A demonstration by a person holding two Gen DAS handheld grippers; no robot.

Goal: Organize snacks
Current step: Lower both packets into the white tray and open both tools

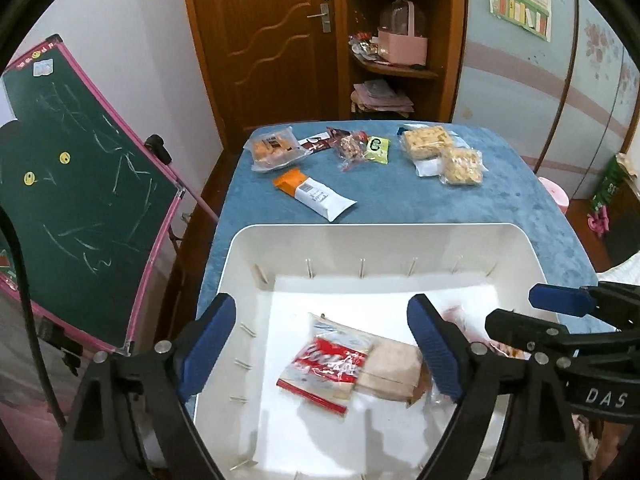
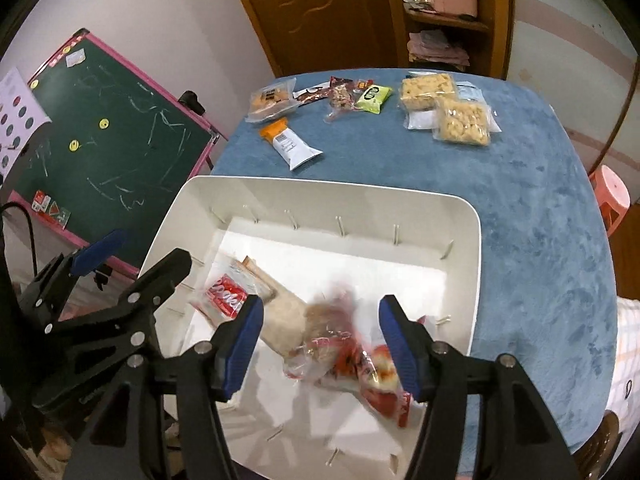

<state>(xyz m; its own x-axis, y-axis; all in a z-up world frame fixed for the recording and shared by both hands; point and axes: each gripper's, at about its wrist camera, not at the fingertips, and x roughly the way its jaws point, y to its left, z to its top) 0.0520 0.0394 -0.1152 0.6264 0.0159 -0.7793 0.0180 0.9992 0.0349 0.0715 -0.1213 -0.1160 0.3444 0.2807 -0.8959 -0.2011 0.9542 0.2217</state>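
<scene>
While both pairs of tongs hang over the white bin (image 1: 376,240), the left tongs (image 1: 320,344) stand wide apart with nothing pinched between their blue pads; directly below them, flat on the bin's floor, lies a clear packet with a red label (image 1: 326,364), and touching its right edge is a pale tan packet (image 1: 394,372). The right tongs (image 2: 320,344) are spread about halfway, and a crinkly red-and-clear snack bag (image 2: 344,352) sits between the pads; it is blurred, and I cannot tell whether either pad presses on it or whether it already rests on the bin floor. Seen from the right side, that bag lies against the tan packet, so all three packets crowd the near half of the bin, while its far half is bare white, with thin slots along the walls. The bin sits on the near part of a blue-covered surface (image 2: 532,208). Beyond it, an orange-and-white bar wrapper (image 1: 316,194) lies closest to the bin's far rim. Further back runs a loose row: a clear bag of orange biscuits (image 1: 272,148), a dark wrapper (image 1: 316,144), a clear bag of reddish pieces (image 1: 350,150), a small green packet (image 1: 378,149), and two wrapped puffed-rice squares (image 1: 444,152) overlapping at the right.
</scene>
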